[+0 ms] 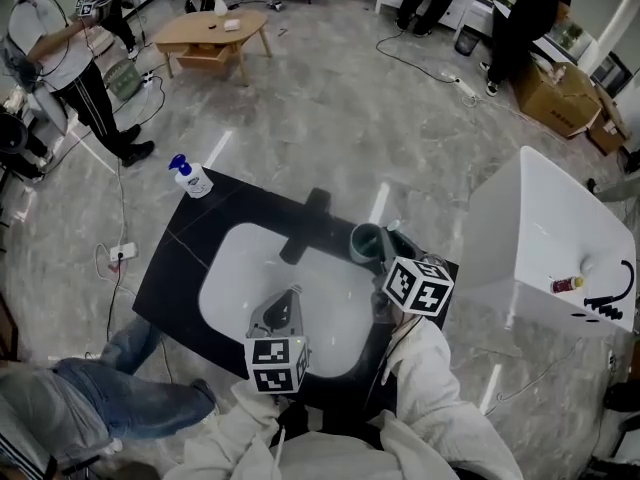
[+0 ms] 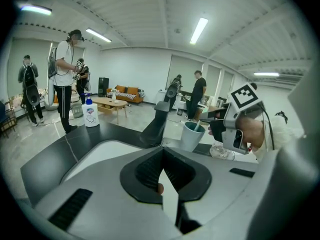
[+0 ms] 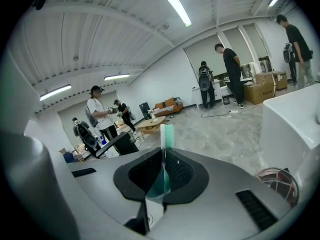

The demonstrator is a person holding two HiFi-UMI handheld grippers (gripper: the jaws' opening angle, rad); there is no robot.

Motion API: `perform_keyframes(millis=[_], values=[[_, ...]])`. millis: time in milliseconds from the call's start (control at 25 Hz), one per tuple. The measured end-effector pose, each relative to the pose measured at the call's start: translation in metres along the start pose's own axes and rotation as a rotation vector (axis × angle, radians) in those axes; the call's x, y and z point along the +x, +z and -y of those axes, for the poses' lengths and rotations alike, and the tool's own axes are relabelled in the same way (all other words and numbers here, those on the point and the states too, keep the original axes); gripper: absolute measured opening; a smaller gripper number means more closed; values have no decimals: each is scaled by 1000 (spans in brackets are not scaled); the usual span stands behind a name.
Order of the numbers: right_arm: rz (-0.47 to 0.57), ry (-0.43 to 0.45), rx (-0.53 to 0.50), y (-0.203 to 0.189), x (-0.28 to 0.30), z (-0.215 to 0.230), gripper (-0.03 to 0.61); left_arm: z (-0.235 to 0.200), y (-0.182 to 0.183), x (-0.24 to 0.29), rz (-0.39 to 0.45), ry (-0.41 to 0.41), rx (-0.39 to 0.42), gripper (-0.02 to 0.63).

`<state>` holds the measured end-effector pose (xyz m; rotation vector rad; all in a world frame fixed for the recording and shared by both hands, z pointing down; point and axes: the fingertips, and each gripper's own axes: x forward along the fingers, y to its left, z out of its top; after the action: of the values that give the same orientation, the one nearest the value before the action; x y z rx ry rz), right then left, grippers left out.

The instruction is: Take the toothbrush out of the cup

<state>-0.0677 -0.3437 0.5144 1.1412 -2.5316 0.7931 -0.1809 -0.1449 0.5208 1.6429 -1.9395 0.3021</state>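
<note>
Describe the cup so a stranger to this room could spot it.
On the black counter around the white sink, look just right of the black faucet. The cup stands there by the right gripper: a plain greyish tumbler, unlike the blue-capped pump bottle at the far left corner.

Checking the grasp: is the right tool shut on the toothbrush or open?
Shut on it: in the right gripper view the right tool has its jaws pressed against the teal toothbrush standing between them.

I'm seeing the sink [image 1: 235, 268] sitting in the worktop [image 1: 170, 268], the faucet [image 1: 305, 226] standing behind it, the cup [image 1: 365, 243] just right of the faucet, and the soap bottle [image 1: 190, 178] at the far left corner.
</note>
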Motion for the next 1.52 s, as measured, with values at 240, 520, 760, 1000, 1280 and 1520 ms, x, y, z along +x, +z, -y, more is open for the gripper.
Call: perform_keyframes(millis=[240,520,760,1000,1280,1520], values=[[48,3,13,10,-9,-6,38,-2,2,-8,9,0,5,-3],[109,-2,12,28,-26,-10,38,1,12,-16,40,-14,15,-3],[173,3,5,43,-43,-17,38,6,17,-25,62,-30,25,-3],[228,8,-16,59,-61,-25,37,11,25,-34,92,-43,38,-3],[285,13,-17,72,-88,-31,37,23,33,-46,131,-62,47,-3],[300,5,-3,74,-114,-30,37,37,37,-56,154,-95,67,-3]])
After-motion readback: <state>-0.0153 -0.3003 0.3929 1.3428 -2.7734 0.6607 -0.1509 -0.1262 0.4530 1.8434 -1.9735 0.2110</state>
